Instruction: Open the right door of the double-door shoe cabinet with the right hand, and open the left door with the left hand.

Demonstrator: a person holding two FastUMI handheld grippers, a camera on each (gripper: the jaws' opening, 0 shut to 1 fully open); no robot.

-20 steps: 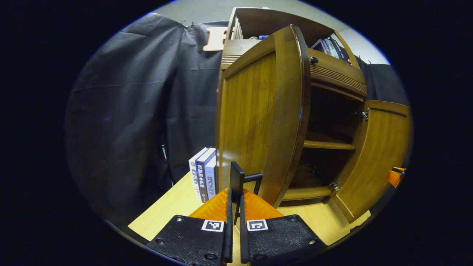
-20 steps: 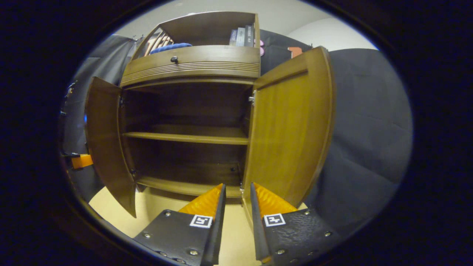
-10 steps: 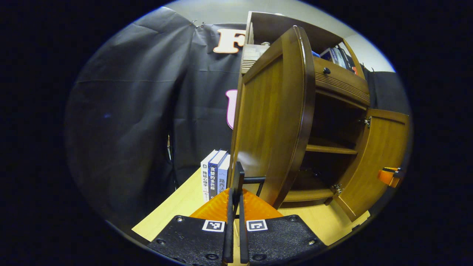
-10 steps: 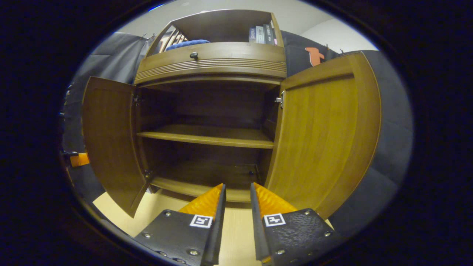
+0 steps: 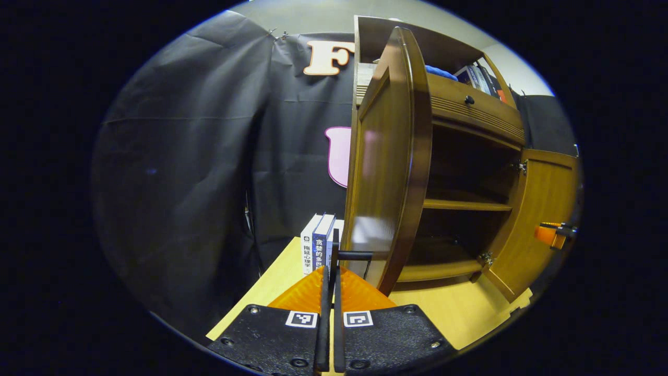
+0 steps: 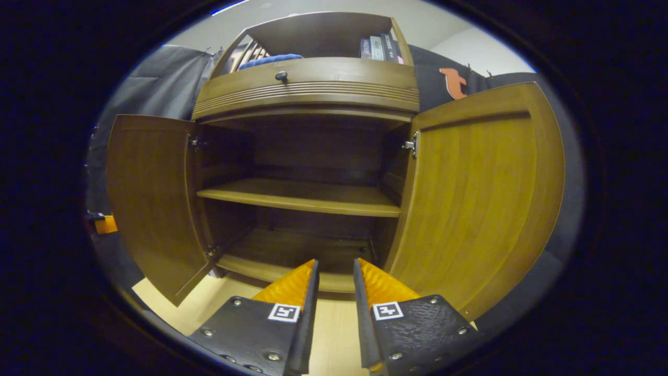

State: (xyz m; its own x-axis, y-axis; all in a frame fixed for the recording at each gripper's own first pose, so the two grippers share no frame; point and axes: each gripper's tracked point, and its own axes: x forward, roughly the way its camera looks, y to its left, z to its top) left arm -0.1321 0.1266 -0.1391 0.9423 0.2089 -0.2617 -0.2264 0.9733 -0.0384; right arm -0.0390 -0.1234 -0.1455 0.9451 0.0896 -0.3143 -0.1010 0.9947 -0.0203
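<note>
Left gripper view: pinching the slim dark handle [image 5: 355, 255] of the left door [image 5: 389, 172], left gripper [image 5: 329, 271] pressed nearly together around its upright plate. Glossy curved brown wood, swung out edge-on just ahead. Beyond it, shoe cabinet [image 5: 469, 172] interior with one shelf. Upright books [image 5: 319, 244] on the pale table [image 5: 459, 313], spine writing too small to read.

Right gripper view: right gripper [image 6: 334, 277] slightly spread, empty, apart from the right door [image 6: 480, 193], wide open to its right. Left door at far left. Square coded markers on both fingers.
</note>
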